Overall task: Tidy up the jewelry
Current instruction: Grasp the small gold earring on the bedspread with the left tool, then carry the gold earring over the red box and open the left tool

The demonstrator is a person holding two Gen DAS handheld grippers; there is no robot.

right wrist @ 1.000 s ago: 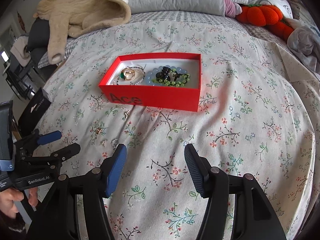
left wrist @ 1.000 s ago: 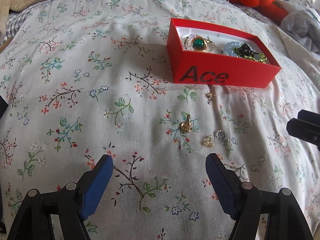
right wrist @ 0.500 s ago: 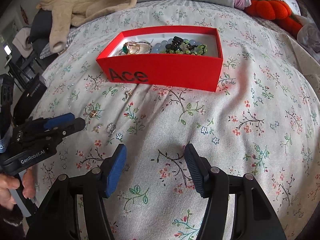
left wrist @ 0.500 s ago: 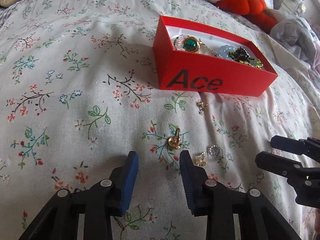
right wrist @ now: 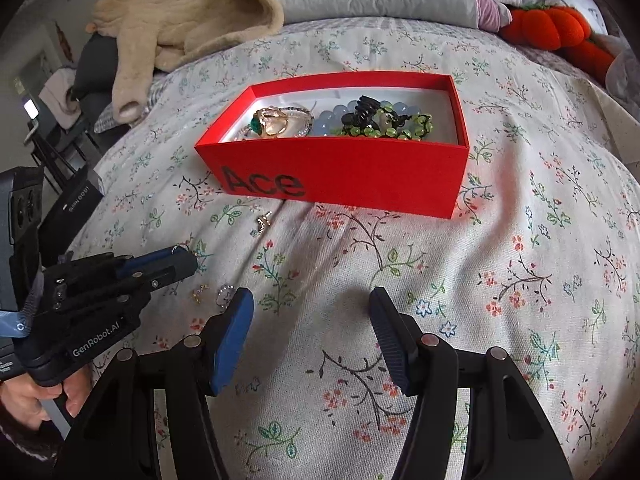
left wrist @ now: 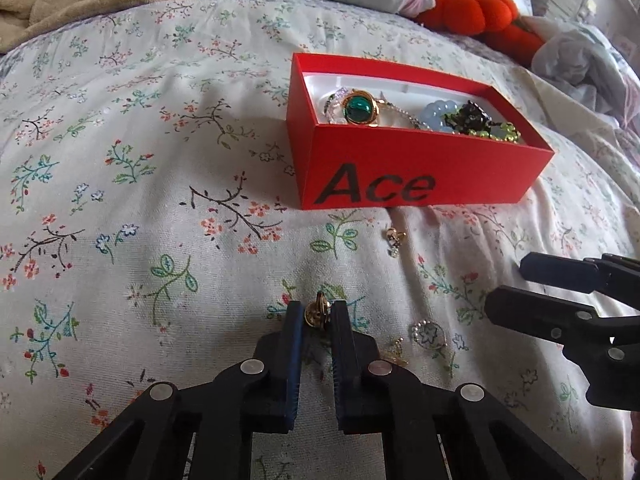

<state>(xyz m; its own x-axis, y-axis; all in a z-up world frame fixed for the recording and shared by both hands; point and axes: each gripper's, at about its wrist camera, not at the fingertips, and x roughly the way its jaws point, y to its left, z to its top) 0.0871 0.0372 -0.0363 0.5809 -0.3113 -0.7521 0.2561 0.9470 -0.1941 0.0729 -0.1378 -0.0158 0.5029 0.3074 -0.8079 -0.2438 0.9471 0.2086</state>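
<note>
Jewelry lies in two groups: the red box (left wrist: 420, 176) already holds a green-stone ring (left wrist: 358, 109) and beaded bracelets (left wrist: 468, 120), while small pieces are loose on the floral bedspread (left wrist: 140, 200) at the box's 6 o'clock. Change since half a second ago: we see the left gripper (left wrist: 317, 314) has advanced and narrowed from partly open to clenched on the gold earring (left wrist: 318, 312), pads touching it on both sides. From that earring, a rhinestone flower piece (left wrist: 429, 333) sits near 3 o'clock, a small gold charm (left wrist: 396, 350) at 4 o'clock, another charm (left wrist: 394, 238) at 1 o'clock near the box front. Right gripper (right wrist: 310, 336) remains released, jaws wide, over bare cloth. Judgement: grasp looks made; lift and carry to the box should follow. The pinch is at the very fingertips, so slipping is a risk.
</note>
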